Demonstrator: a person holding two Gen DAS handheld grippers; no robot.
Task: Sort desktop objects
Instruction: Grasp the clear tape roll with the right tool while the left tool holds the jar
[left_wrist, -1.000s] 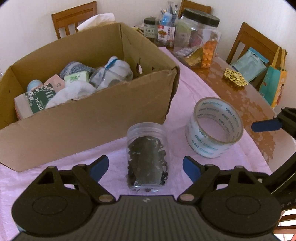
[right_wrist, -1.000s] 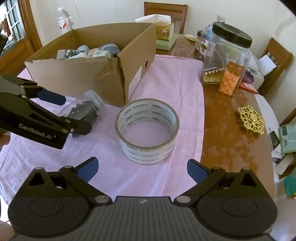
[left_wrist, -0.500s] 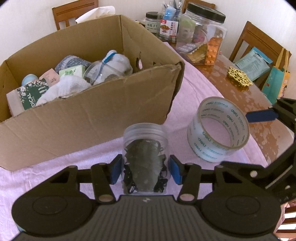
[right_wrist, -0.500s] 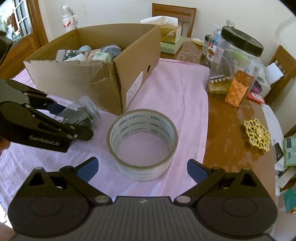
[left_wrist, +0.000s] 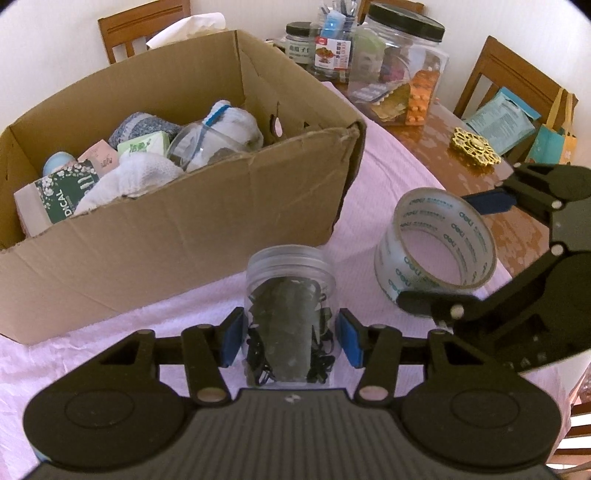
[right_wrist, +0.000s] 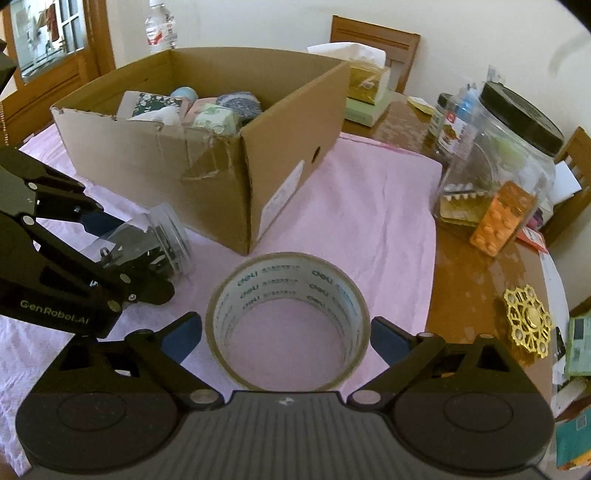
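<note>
A small clear jar (left_wrist: 291, 295) of black clips lies on the pink cloth (left_wrist: 388, 173) just in front of the cardboard box (left_wrist: 184, 240). My left gripper (left_wrist: 291, 341) is shut on it, a blue pad pressed on each side. To its right lies a roll of clear tape (right_wrist: 258, 291), flat on the cloth. My right gripper (right_wrist: 286, 338) straddles the roll. Its jaws are closing, with the blue pads close beside the roll's outer wall and a thin gap showing on the left. The left gripper and jar also show at the left of the right wrist view.
The box holds cloths, packets and a glass jar. A big clear jar with a black lid (right_wrist: 509, 158) and a gold ornament (right_wrist: 528, 321) stand on bare wood to the right. A tissue box (right_wrist: 365, 81), a water bottle (right_wrist: 160, 26) and chairs stand behind.
My left gripper's pads closed from wide apart onto the jar. My right gripper moved forward over the tape roll and its jaws narrowed around it.
</note>
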